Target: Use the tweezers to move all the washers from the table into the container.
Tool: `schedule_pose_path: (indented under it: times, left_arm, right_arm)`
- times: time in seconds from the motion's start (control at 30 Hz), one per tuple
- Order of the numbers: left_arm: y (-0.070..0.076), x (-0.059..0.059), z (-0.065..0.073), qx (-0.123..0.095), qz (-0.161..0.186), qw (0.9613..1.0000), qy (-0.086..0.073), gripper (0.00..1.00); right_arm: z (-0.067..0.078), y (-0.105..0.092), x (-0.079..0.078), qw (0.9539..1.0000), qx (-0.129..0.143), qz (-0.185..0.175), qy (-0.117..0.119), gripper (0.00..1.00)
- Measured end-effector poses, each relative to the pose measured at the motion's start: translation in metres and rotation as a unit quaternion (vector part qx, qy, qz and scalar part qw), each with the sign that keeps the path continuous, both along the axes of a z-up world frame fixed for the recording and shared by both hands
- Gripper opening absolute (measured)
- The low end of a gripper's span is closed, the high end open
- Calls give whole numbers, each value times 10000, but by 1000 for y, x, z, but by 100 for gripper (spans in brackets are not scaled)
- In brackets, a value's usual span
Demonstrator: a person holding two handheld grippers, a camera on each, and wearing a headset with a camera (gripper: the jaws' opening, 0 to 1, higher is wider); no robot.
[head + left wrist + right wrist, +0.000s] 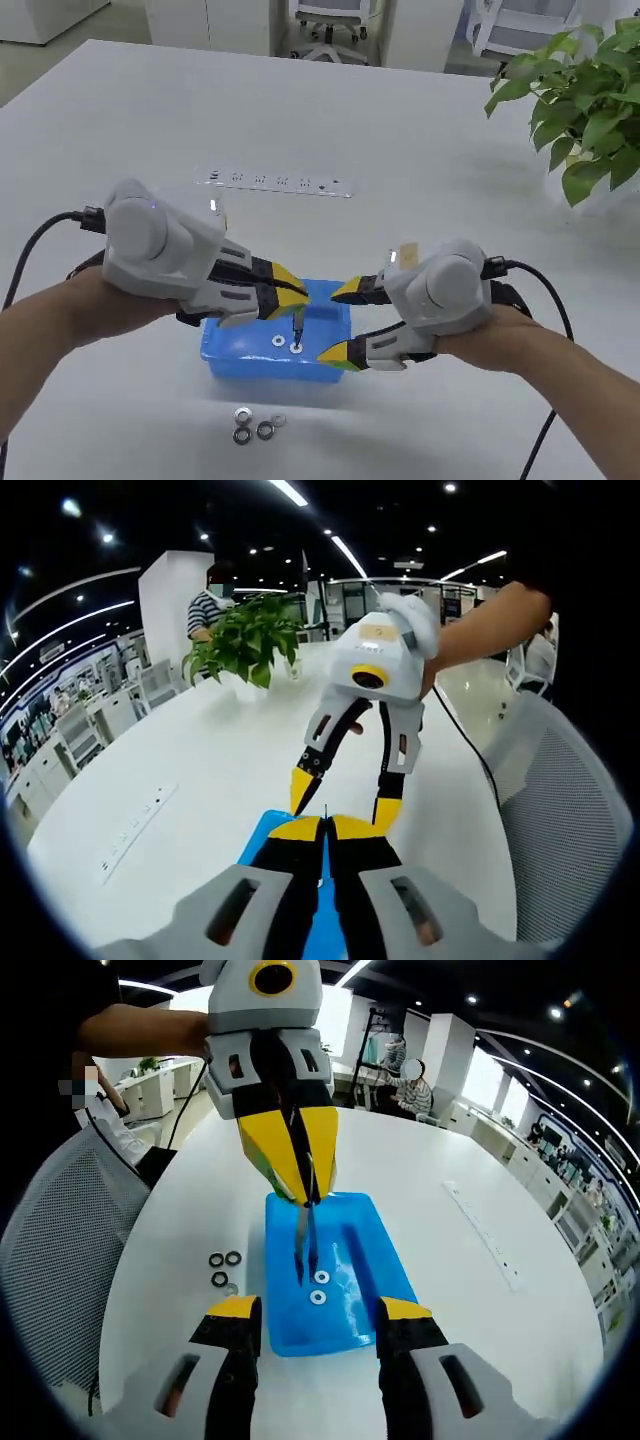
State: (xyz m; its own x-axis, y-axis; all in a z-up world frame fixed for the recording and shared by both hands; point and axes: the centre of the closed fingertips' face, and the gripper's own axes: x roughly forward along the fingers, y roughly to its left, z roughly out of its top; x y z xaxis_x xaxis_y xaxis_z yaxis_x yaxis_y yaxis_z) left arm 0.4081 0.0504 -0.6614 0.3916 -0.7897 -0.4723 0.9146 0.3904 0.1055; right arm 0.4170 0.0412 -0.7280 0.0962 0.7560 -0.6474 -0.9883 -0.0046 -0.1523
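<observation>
Left gripper [295,292]: we see its jaws clamped shut on the tweezers [305,1240], whose tips point down into the blue container [360,1290].
Right gripper [338,322]: jaws spread wide, holding nothing, beside the container.
Washers inside [321,1277]: two, by the tweezer tips.
Loose washers [265,430]: four, clustered on the table [400,150] just beside the container.
Power strip [272,183]: we cannot read its markings.

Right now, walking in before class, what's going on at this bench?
A person holds a hand-held gripper in each hand. The left hand-held gripper is shut on the tweezers, tips pointing down into the blue container, where two washers lie. The right hand-held gripper is open and empty. Several more washers lie on the table.
</observation>
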Motion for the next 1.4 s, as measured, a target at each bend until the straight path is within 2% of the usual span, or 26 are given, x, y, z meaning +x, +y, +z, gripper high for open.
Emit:
schedule_pose_path:
  times: [0.47,0.7,1.0,1.4]
  left_arm:
    - [0,-9,10,-33,41,10000,-14,5]
    - [1,-12,13,-53,56,10000,-12,5]
    - [3,-20,18,-109,69,9999,12,5]
    - [5,-31,21,-129,50,9999,24,5]
  right_arm:
    - [-3,-26,-9,9982,102,-582,36,67]
    - [2,-30,-12,9965,222,-805,39,78]
    - [3,-33,-24,9957,275,-881,127,87]
    - [8,-33,-42,9926,500,-1040,379,97]
